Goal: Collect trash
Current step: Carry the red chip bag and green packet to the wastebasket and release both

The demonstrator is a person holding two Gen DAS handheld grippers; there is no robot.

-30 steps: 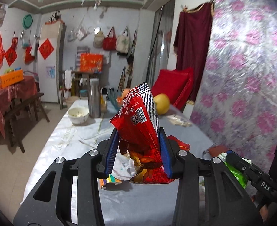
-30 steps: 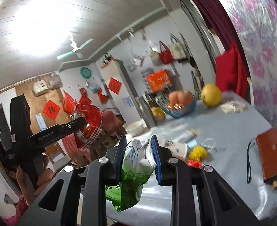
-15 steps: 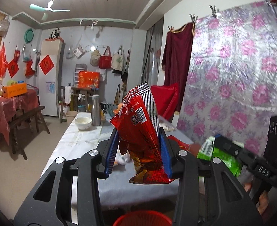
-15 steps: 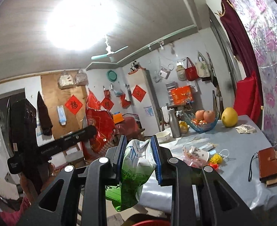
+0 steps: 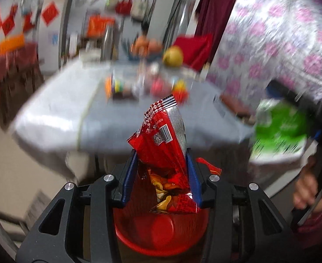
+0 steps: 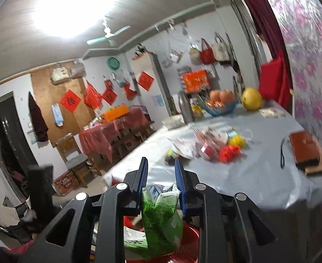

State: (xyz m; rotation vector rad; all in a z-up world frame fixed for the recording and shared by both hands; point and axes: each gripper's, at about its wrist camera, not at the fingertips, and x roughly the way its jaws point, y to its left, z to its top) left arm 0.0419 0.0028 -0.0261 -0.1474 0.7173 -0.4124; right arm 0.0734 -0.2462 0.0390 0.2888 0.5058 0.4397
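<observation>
- Left wrist view: a crinkled red foil snack bag [image 5: 163, 144] is seen upright between the blue pads of the left gripper [image 5: 162, 175]; the jaws are opening, the bag still lodged between them.
- Directly below the bag, a round red plastic bin [image 5: 161, 234] is seen with its mouth open upward.
- Beyond the bin, a table draped in a pale grey cloth [image 5: 57, 118] is shown, heavily blurred; small colourful clutter is scattered along its middle, and a yellow round fruit [image 5: 173, 55] stands at its far end.
- A pink-flowered white sheet [image 5: 277, 50] is hung on the right, with a dark red curtain [image 5: 213, 15] beside it.
- At the right edge, a green and white plastic packet [image 5: 279, 133] is held in the right gripper [image 5: 292, 100], whose handle is gripped by a hand [image 5: 307, 188].
- Right wrist view: the green packet [image 6: 161, 214] is pinched between the narrowly spaced pads of the right gripper [image 6: 161, 175], hanging down over the red bin's rim [image 6: 189, 234].
- The grey cloth [image 6: 259, 175] is seen bearing a brown leather wallet [image 6: 304, 150], yellow and red pompoms [image 6: 231, 148], a blue fruit bowl [image 6: 220, 107] and the yellow fruit [image 6: 251, 98].
- A ceiling fan [image 6: 108, 36], hanging bags [image 6: 211, 51] and red paper decorations [image 6: 71, 100] are seen on the far walls, and a second table under a red cloth [image 6: 112, 131] is placed at the left.
</observation>
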